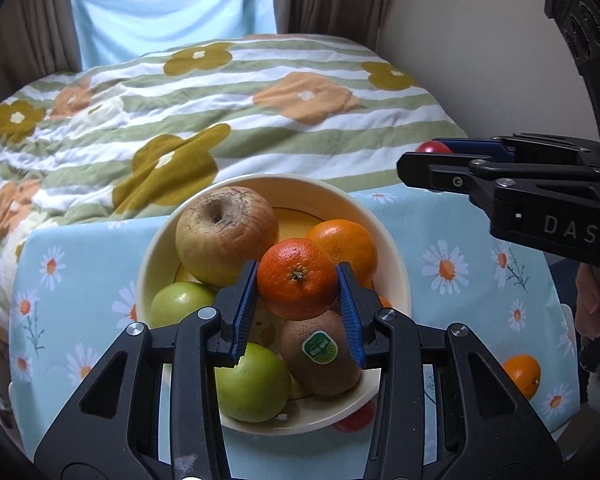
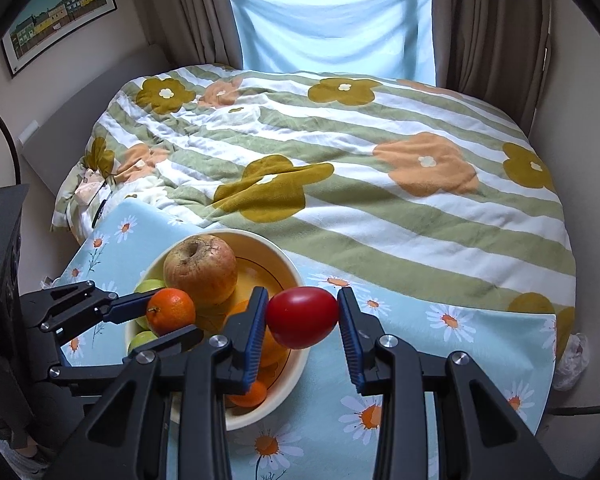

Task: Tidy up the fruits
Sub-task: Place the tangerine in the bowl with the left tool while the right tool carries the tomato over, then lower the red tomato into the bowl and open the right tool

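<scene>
My left gripper is shut on a small mandarin and holds it over the cream bowl. In the bowl lie a wrinkled apple, an orange, a kiwi with a green sticker and two green fruits. My right gripper is shut on a red tomato, just right of the bowl's rim. From the right wrist view the left gripper shows at the left with its mandarin; from the left wrist view the right gripper hangs at the right.
The bowl stands on a table with a light blue daisy cloth. A loose orange lies on the cloth at the right, and something red peeks from under the bowl's near rim. Behind the table is a bed with a flowered, striped quilt.
</scene>
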The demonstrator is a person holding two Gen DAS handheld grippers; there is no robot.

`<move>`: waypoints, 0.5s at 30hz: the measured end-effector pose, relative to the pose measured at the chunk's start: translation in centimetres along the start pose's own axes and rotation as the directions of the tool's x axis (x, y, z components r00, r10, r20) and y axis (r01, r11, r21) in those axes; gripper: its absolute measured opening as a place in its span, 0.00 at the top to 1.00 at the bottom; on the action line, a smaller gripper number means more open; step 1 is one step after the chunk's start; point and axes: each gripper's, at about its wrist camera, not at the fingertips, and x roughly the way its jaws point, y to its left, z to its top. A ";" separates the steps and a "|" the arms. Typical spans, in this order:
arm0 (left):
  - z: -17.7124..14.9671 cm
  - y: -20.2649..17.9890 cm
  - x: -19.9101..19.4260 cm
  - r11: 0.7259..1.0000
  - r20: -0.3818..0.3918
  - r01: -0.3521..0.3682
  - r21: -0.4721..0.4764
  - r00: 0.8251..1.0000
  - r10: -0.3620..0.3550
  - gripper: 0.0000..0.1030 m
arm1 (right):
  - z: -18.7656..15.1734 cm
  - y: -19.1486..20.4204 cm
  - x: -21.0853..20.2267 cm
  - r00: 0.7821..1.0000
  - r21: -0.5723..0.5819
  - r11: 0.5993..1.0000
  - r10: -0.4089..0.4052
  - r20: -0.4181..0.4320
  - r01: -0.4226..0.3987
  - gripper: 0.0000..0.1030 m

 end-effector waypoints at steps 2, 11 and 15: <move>-0.1 -0.1 0.0 1.000 -0.007 -0.013 0.009 1.000 0.013 0.57 | 0.0 -0.1 0.0 1.000 0.000 1.000 0.002 0.000 -0.002 0.68; 0.0 1.1 -2.3 0.997 0.050 -0.079 -0.024 0.996 0.080 0.00 | 0.1 -0.1 0.2 1.000 -0.002 1.000 0.005 0.000 -0.005 0.68; -0.2 2.1 -2.7 0.994 0.048 -0.093 -0.048 0.994 0.096 0.00 | 0.1 0.6 0.4 1.000 -0.022 1.000 0.016 -0.004 -0.016 0.68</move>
